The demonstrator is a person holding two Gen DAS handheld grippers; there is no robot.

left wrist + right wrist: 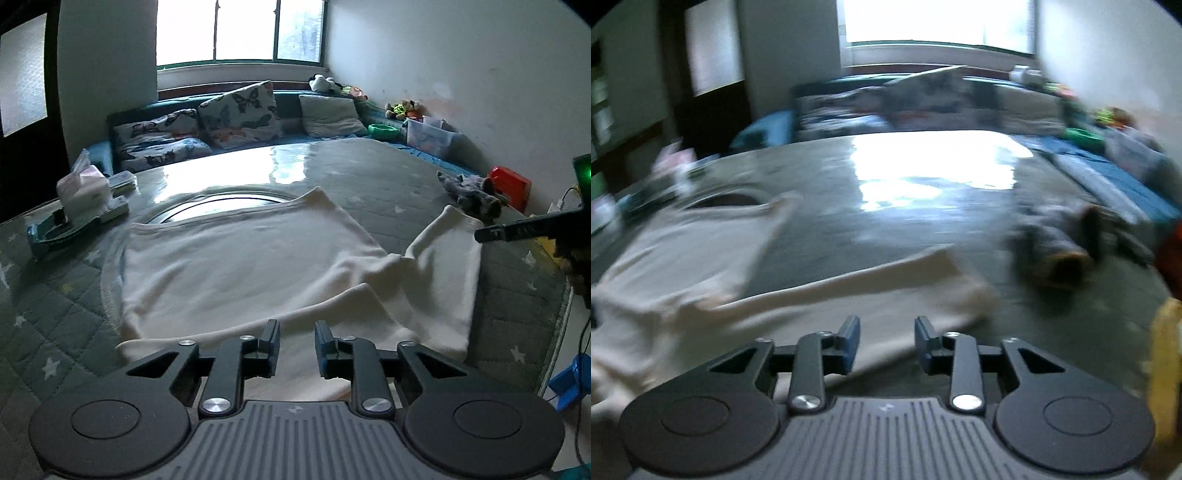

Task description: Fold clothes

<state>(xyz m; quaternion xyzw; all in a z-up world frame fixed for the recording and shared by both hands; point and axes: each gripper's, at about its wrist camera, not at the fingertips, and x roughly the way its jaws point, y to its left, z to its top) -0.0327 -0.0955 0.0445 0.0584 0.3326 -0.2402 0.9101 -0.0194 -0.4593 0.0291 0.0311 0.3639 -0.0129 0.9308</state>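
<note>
A white garment [236, 269] lies spread on a grey quilted table cover [55, 317], its near part folded over and one sleeve [448, 266] lying out to the right. My left gripper [296, 345] hovers over the garment's near edge, jaws apart with nothing between the pads. The right gripper's finger [517, 229] shows as a dark bar at the right edge, beside the sleeve end. In the blurred right wrist view, my right gripper [887, 341] is open above the white garment [849, 295], with only a gap between its pads.
A tissue box [83, 188] and a teal tray [48, 236] sit at the table's left. A grey crumpled cloth [472, 192] lies at the right, near a red box [511, 184]. Pillows [240, 114] and a clear bin [430, 136] line the bench under the window.
</note>
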